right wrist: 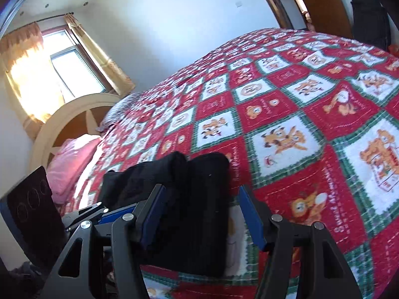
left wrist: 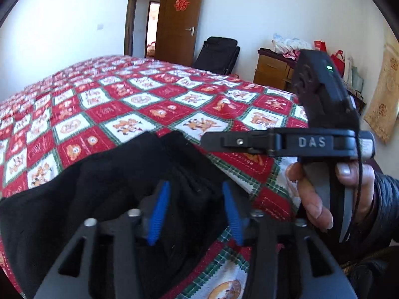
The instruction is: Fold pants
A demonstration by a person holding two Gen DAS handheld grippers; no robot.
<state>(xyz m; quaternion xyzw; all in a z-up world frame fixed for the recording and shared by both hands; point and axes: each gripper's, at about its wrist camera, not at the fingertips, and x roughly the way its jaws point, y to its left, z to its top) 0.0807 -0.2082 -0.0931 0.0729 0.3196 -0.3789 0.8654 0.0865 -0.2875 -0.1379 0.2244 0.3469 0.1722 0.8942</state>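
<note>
- Pants [right wrist: 174,194], black, lie bunched and partly folded at the near edge of the quilted bed [right wrist: 311,99].
- Left gripper [left wrist: 197,211]: jaws apart, fabric between them, not clamped.
- Right gripper [right wrist: 202,214]: jaws wide, nothing held.
- Judgement: pinch matching edges, keep layers aligned, then fold.
- Writing: "DAS" on the right gripper's body.

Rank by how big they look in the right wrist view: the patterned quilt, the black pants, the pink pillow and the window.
1. Patterned quilt, by far the largest.
2. Black pants, though nearness to the camera enlarges them.
3. Window and pink pillow look about alike; I would not rank them.
</note>
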